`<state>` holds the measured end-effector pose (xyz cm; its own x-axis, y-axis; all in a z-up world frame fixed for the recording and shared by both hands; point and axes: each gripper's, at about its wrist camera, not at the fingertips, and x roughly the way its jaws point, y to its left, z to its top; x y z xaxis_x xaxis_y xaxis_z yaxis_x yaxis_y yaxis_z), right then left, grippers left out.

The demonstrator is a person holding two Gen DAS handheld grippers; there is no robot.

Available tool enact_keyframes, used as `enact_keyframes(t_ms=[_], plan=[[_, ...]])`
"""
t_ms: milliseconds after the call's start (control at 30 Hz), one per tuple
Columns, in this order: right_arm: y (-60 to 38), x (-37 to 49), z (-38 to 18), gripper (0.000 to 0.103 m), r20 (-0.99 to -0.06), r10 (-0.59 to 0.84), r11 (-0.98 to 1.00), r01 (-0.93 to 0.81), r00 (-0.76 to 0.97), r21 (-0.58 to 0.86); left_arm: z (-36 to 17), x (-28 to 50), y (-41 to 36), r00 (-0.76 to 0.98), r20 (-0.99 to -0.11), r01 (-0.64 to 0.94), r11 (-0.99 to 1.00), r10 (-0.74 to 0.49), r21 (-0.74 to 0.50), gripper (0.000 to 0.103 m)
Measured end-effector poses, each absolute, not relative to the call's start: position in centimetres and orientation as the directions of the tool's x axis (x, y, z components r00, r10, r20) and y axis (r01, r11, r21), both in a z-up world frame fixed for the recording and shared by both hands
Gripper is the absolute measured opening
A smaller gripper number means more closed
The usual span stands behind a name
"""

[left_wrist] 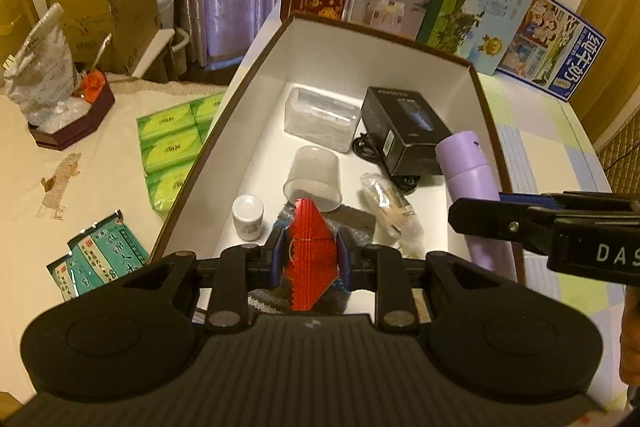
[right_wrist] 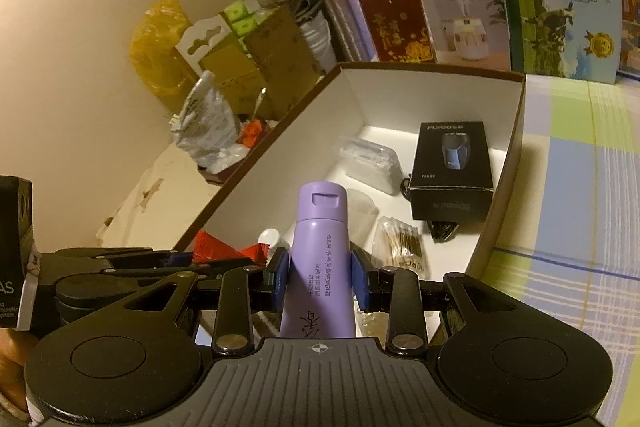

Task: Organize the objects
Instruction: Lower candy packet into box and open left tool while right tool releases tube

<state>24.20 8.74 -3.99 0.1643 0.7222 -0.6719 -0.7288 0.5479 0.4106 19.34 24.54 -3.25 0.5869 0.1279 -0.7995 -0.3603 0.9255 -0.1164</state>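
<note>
The left gripper point(left_wrist: 310, 259) clamps a red folded paper piece point(left_wrist: 310, 251) above the near end of the open white-lined box point(left_wrist: 360, 47). The right gripper point(right_wrist: 320, 277) grasps a purple tube point(right_wrist: 318, 259) over the same box, which holds a black carton point(right_wrist: 452, 167), translucent cup point(left_wrist: 314, 177) and small white jar point(left_wrist: 248, 217).

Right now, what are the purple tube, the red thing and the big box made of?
The purple tube looks like smooth matt plastic: an even colour, a moulded cap and printed text. The red thing seems to be folded paper or foil, with zigzag edges and a slight shine. The big box looks like stiff cardboard, with plain white walls inside and a thin brown rim.
</note>
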Motion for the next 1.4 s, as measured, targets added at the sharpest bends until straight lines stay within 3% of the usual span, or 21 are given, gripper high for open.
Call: enact_keyframes(t_ms=[267, 400, 667, 1133, 1400], plan=[[10.2, 24.2, -4.9, 0.030, -0.698, 0.694, 0.583, -0.709, 0.180, 0.397, -4.7, 20.0, 25.9, 0.562, -0.824, -0.329, 0.934, 0.075, -0.139, 0.024], [10.8, 24.2, -5.1, 0.030, -0.704, 0.687, 0.589, -0.705, 0.179, 0.395, -4.7, 20.1, 26.4, 0.559, -0.827, -0.324, 0.934, 0.060, -0.152, 0.049], [12.0, 24.2, -6.2, 0.031, -0.727, 0.665, 0.614, -0.680, 0.173, 0.400, -3.5, 19.6, 27.1, 0.578, -0.814, -0.292, 0.946, 0.059, -0.139, 0.064], [13.8, 24.8, -7.5, 0.032, -0.713, 0.690, 0.607, -0.637, 0.126, 0.475, -3.1, 19.6, 28.2, 0.581, -0.810, -0.279, 0.954, 0.080, -0.106, 0.071], [13.9, 24.5, -6.9, 0.051, -0.730, 0.659, 0.632, -0.661, 0.182, 0.405, -3.1, 19.3, 28.7, 0.585, -0.808, -0.268, 0.956, 0.067, -0.114, 0.074]])
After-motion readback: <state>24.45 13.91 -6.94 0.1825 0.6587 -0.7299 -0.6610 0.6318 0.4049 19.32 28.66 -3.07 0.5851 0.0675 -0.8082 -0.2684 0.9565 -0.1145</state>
